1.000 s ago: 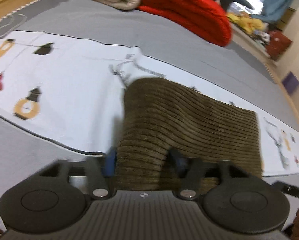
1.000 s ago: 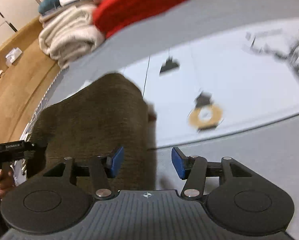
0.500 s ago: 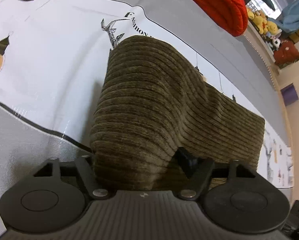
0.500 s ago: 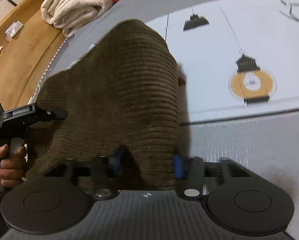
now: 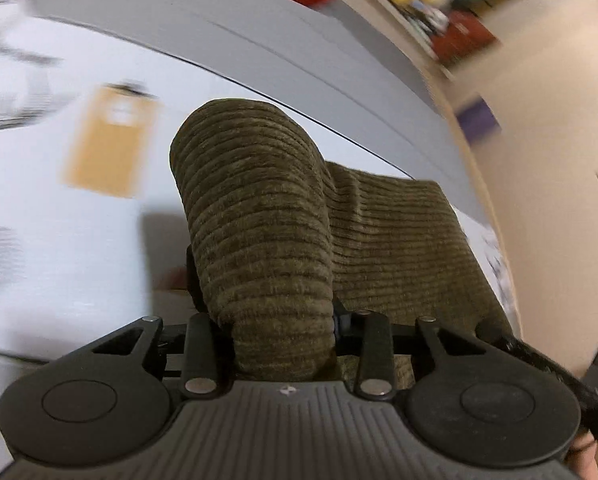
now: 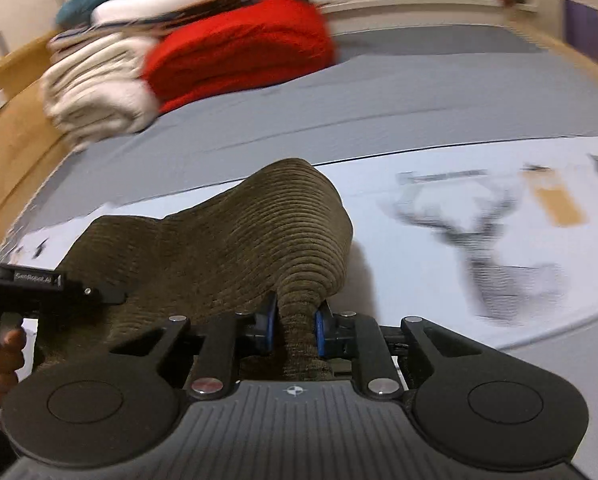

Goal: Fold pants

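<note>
The pants (image 5: 267, 232) are olive-brown ribbed corduroy, folded and lying on a white printed sheet (image 5: 79, 240). My left gripper (image 5: 283, 320) is shut on a bunched edge of the pants and lifts it off the sheet. My right gripper (image 6: 297, 326) is shut on the other corner of the pants (image 6: 235, 248), its blue pads (image 6: 267, 328) pinching the fabric. The cloth hangs in a ridge between both grippers. The left gripper's handle and the hand on it show at the left of the right wrist view (image 6: 23, 284).
The sheet lies on a grey bed cover (image 6: 379, 96). A red blanket (image 6: 239, 48) and cream folded blankets (image 6: 95, 88) are stacked at the far side. A wooden bed frame (image 6: 7, 136) runs along the left. A beige wall (image 5: 547, 160) is at the right.
Both grippers closed on the pants' near edge and have raised it. Both views have swung and are blurred with motion. The right gripper was open and empty one second ago.
</note>
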`<action>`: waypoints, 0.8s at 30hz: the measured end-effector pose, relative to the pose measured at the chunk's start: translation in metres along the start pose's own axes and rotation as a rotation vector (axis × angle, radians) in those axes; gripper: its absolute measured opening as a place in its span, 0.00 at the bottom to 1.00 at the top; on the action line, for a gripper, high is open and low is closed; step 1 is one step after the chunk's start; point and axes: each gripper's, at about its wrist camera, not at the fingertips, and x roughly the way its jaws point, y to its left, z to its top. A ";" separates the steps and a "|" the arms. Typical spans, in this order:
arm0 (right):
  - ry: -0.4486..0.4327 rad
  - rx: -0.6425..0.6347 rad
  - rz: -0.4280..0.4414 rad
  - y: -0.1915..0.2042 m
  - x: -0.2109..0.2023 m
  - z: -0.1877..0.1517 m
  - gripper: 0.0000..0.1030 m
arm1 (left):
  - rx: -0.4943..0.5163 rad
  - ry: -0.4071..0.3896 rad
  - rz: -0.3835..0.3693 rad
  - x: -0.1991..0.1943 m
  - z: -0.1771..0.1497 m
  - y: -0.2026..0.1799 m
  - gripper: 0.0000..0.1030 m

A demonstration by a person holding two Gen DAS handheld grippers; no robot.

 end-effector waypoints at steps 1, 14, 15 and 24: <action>-0.009 0.027 -0.026 -0.016 -0.006 -0.001 0.18 | 0.024 0.018 -0.017 0.009 -0.001 -0.012 0.40; -0.069 -0.006 -0.202 -0.060 -0.065 -0.001 0.22 | 0.202 -0.226 0.164 -0.031 -0.012 -0.048 0.56; -0.077 -0.054 -0.188 -0.053 -0.072 -0.001 0.23 | 0.207 -0.249 0.135 -0.034 -0.010 -0.049 0.49; -0.044 -0.127 -0.092 -0.046 -0.053 -0.016 0.32 | 0.457 -0.103 -0.034 -0.023 -0.039 -0.071 0.11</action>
